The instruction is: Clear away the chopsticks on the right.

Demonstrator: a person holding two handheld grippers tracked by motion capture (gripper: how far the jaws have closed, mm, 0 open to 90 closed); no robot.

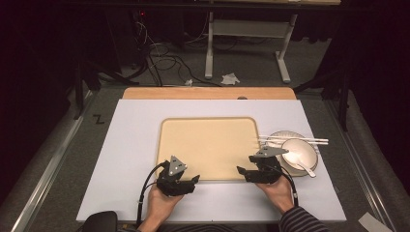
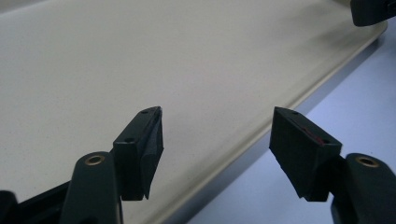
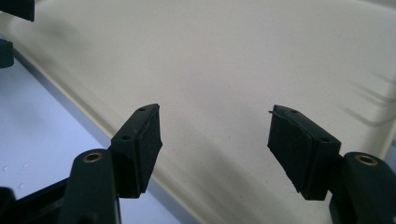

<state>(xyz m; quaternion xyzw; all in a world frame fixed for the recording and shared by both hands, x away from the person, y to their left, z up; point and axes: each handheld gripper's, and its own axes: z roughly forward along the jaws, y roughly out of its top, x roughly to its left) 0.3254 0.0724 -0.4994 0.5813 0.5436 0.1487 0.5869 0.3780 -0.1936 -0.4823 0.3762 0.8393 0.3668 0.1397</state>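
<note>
1. Resting on the white board [image 1: 130, 145] that covers the table, the beige tray [image 1: 208, 130] lies flat in the middle, with nothing on it.
2. The left gripper [image 1: 186, 181] is held just at the near edge of the tray, toward its left corner. In the left gripper view its jaws stand wide apart, and between them there is only the tray [image 2: 140, 56] surface and its rim; they hold nothing.
3. The right gripper [image 1: 244, 171] is at the near right corner of the tray. In the right gripper view its jaws are also wide apart over the tray [image 3: 233, 56], with nothing between the pads.
4. A white bowl [image 1: 299, 153] stands on a plate [image 1: 276, 137] just right of the tray, with a spoon [image 1: 305, 168] in it.
5. White chopsticks [image 1: 295, 140] lie across the plate.
6. Both grippers are apart from the bowl.
</note>
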